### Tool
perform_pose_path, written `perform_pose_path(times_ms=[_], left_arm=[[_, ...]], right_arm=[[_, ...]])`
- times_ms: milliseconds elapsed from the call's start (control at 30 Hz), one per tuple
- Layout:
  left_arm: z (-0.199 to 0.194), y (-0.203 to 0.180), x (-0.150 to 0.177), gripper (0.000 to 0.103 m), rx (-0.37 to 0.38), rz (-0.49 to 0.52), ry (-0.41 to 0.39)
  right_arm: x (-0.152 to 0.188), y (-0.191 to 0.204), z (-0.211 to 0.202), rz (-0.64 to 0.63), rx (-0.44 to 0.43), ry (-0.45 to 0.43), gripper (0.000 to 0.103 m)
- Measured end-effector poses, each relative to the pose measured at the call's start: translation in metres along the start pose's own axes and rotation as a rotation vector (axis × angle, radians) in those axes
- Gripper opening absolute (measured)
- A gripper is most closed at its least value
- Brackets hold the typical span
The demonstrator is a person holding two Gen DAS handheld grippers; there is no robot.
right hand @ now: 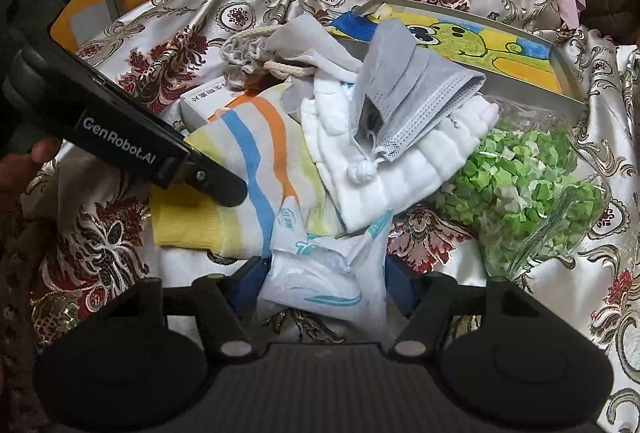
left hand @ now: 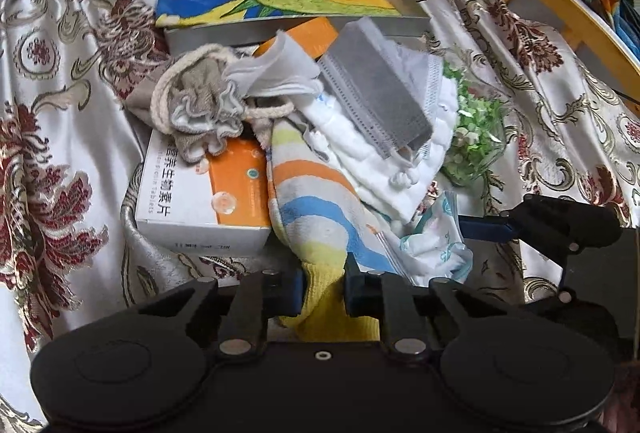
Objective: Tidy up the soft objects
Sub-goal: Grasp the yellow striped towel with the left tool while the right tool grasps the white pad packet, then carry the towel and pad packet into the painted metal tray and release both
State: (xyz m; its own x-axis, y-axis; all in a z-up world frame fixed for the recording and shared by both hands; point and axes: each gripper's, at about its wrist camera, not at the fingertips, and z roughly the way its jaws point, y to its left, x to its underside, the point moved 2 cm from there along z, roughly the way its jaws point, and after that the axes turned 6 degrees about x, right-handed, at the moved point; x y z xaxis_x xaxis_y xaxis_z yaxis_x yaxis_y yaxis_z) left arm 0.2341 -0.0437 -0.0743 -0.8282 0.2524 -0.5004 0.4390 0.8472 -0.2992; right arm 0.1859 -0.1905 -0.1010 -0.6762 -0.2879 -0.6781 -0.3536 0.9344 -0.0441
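Now left claw point(left hand: 323, 283) grips striped towel point(left hand: 316, 209).

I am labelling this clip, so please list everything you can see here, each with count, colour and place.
striped sock: one, orange, blue, yellow, white; front of pile
face mask: one, grey; on top of pile
white cloth: one; under mask
printed packet: one, white and teal; front, beside sock
drawstring pouch: one, beige; on box
tablet box: one, white and orange; left of sock
metal tray: one, silver, holding a green cartoon towel; behind pile
bag of green bits: one, clear; right of pile
left gripper: black; fingers pinching sock cuff
right gripper: black; fingers around packet
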Motion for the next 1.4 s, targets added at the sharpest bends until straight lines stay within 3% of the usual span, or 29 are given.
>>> perform_pose_path(times_ms=[333, 500, 633, 900, 1100, 1267, 1400], left_arm=[[-0.023, -0.019, 0.001, 0.015, -0.061, 0.096, -0.073], [-0.041, -0.030, 0.004, 0.014, -0.094, 0.142, -0.127], [-0.059, -0.034, 0.005, 0.014, -0.061, 0.137, -0.184], [-0.102, -0.036, 0.003, 0.014, 0.033, 0.103, -0.394], [-0.122, -0.042, -0.007, 0.014, 0.024, 0.143, -0.575], [-0.132, -0.041, -0.040, 0.014, 0.012, 0.143, -0.699], [-0.132, -0.035, -0.067, 0.014, 0.041, 0.125, -0.740]], right_arm=[[0.001, -0.010, -0.004, 0.045, 0.016, 0.009, 0.059], [0.001, -0.011, -0.014, 0.052, 0.002, -0.036, 0.056], [0.001, -0.014, -0.029, 0.071, -0.007, -0.094, 0.056], [-0.003, -0.029, -0.070, 0.147, -0.045, -0.293, 0.056], [-0.009, -0.036, -0.088, 0.193, -0.047, -0.412, 0.057], [-0.017, -0.049, -0.094, 0.244, -0.007, -0.485, 0.057], [-0.037, -0.063, -0.090, 0.277, 0.006, -0.515, 0.057]])
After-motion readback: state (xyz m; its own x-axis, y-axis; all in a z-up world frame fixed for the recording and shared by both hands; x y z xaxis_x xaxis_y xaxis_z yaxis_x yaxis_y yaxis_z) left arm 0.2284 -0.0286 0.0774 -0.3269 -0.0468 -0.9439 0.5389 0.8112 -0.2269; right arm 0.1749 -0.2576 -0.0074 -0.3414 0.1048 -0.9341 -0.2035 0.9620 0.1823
